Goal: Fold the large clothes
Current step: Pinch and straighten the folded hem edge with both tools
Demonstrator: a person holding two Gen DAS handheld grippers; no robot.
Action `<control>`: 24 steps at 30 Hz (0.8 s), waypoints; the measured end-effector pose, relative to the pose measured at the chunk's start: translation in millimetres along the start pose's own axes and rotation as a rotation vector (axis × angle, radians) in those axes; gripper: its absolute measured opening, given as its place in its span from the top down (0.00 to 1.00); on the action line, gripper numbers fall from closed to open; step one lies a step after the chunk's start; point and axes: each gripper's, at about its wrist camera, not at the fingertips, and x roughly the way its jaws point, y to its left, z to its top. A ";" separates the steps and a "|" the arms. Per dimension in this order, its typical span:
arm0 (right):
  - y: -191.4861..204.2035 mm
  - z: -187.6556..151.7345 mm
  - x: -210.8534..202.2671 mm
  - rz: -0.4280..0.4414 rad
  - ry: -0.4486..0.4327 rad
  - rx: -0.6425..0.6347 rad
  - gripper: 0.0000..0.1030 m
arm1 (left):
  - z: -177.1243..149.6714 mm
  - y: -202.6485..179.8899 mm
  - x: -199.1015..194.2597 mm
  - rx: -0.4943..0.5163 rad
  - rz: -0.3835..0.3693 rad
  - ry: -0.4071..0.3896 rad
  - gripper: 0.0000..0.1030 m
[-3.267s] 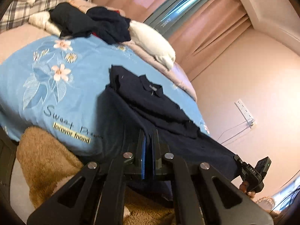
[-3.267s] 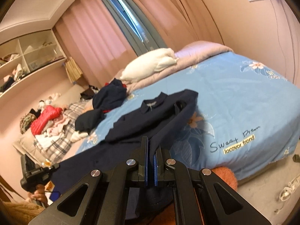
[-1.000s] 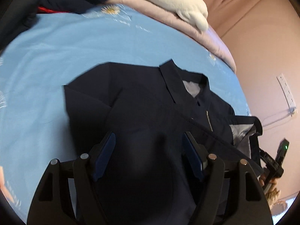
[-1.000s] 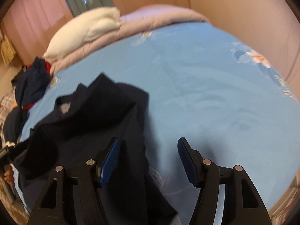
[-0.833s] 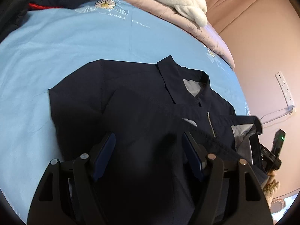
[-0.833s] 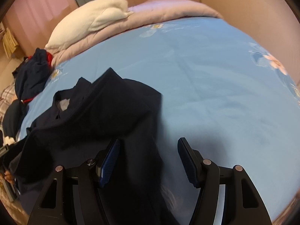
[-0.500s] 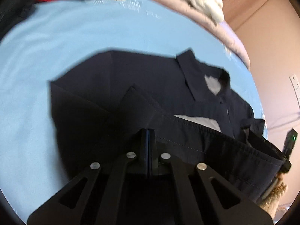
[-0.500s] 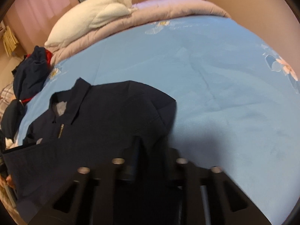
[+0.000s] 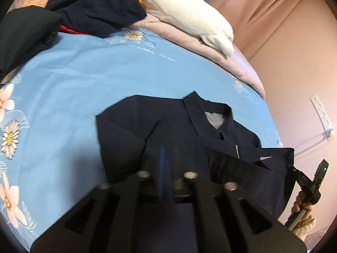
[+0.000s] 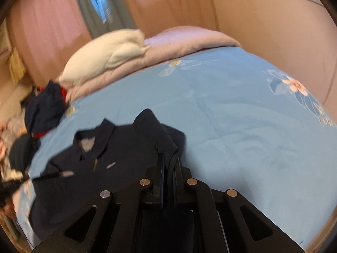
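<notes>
On the blue floral bedsheet [image 9: 88, 80] lies a dark navy jacket [image 9: 168, 122], with its collar toward the head of the bed. The collar is open and a grey lining shows inside it. A short metal zipper pull hangs below the collar, at the front opening. The cloth is plain and dark, with a stitched band along its lifted lower edge. One sleeve is folded across the chest, so a slanted crease runs over the front.

The left gripper [image 9: 167, 168] has its jaws pressed together on the near edge of the jacket, though this part of the picture is blurred. The right gripper [image 10: 168, 168] is also closed, and a fold of the navy cloth is pinched between its blue pads and rises a little from the sheet. Between both grippers the lower edge of the jacket is raised above the bed.

Behind the jacket, a white pillow [image 9: 185, 14] rests on a pink quilt [image 10: 185, 44], and a pile of dark clothes [image 9: 84, 6] sits beside them.
</notes>
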 end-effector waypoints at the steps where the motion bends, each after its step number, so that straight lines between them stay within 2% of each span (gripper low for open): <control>1: -3.0 -1.4 -3.5 0.000 -0.010 0.015 0.95 | -0.3 1.3 0.6 -0.001 -0.016 0.013 0.58; 2: -7.9 -3.1 -6.7 -0.007 -0.016 0.029 0.95 | 2.8 -1.0 6.6 -0.002 -0.038 0.031 0.39; 4: -15.7 -6.9 -8.4 -0.030 -0.013 0.042 0.95 | 9.0 -6.6 19.7 0.008 -0.062 0.050 0.37; 6: -23.1 -13.3 -5.0 -0.061 0.006 0.057 0.95 | 15.3 -12.3 37.6 0.031 -0.044 0.082 0.36; 12: -34.6 -25.1 1.7 -0.088 0.041 0.077 0.95 | 22.5 -14.9 111.7 0.052 0.011 0.250 0.36; 14: -35.0 -25.7 3.5 -0.095 0.048 0.080 0.95 | 19.3 -15.0 129.3 0.044 0.011 0.293 0.43; 15: -35.0 -25.9 5.7 -0.099 0.051 0.081 0.95 | 17.3 -15.4 133.3 0.044 0.010 0.303 0.59; 16: -34.6 -26.3 6.8 -0.103 0.052 0.081 0.95 | 15.1 -17.8 134.4 0.066 0.031 0.290 0.70; 17: -34.2 -26.1 7.8 -0.108 0.051 0.082 0.95 | 13.4 -19.9 133.1 0.090 0.045 0.279 0.91; 21: -36.6 -27.3 0.5 -0.086 0.035 0.101 0.95 | 9.6 -21.6 101.7 0.073 0.066 0.169 0.96; 24: -29.4 -21.9 -12.8 -0.028 0.005 0.104 0.95 | 14.9 -21.3 61.4 0.016 0.029 0.063 0.96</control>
